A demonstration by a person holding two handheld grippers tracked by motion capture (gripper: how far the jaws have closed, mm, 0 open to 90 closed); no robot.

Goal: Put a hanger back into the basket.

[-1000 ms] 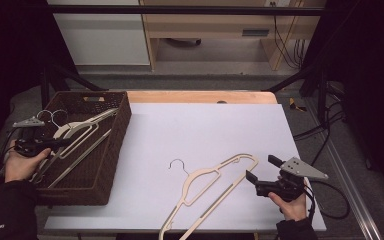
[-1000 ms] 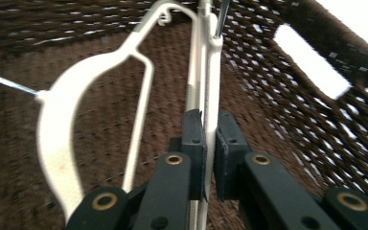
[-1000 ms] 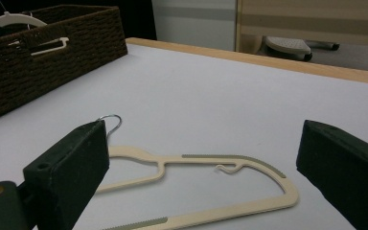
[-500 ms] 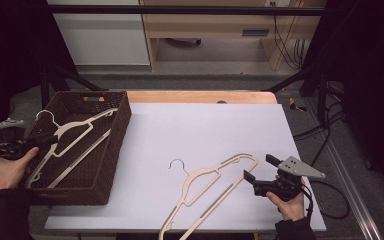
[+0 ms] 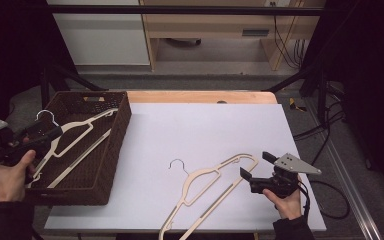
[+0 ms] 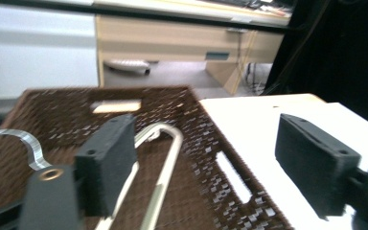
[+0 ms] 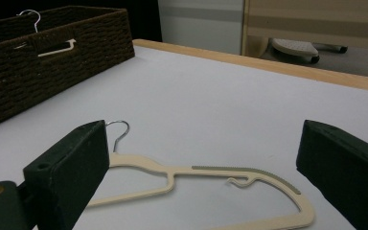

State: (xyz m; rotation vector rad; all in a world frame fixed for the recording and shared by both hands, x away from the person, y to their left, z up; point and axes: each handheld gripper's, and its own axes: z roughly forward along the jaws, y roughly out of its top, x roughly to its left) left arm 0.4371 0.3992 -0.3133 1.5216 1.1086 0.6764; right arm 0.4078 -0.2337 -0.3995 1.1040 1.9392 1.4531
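While the table (image 5: 205,125) carried the basket (image 5: 112,150) holding one hanger (image 5: 75,132), the second hanger (image 5: 215,185) lay flat near the right claw (image 5: 252,167), gaping, empty. Left claw (image 5: 42,135) had just been opening, empty. Hanger looked light, stiff, slick; grab shoulder bar.

Overhead forward-down — two close tongs-mounted views

Basket (image 5: 111,150): set on the table's (image 5: 205,130) left edge. One hanger (image 5: 75,142): laid in the basket, hook (image 5: 45,116) raised over the left rim. Second hanger (image 5: 207,192): laid flat on the table, right of the basket, near the front edge. Left gripper (image 5: 42,135): held at the basket's left rim, over the first hanger. Right gripper (image 5: 255,165): held just right of the second hanger.
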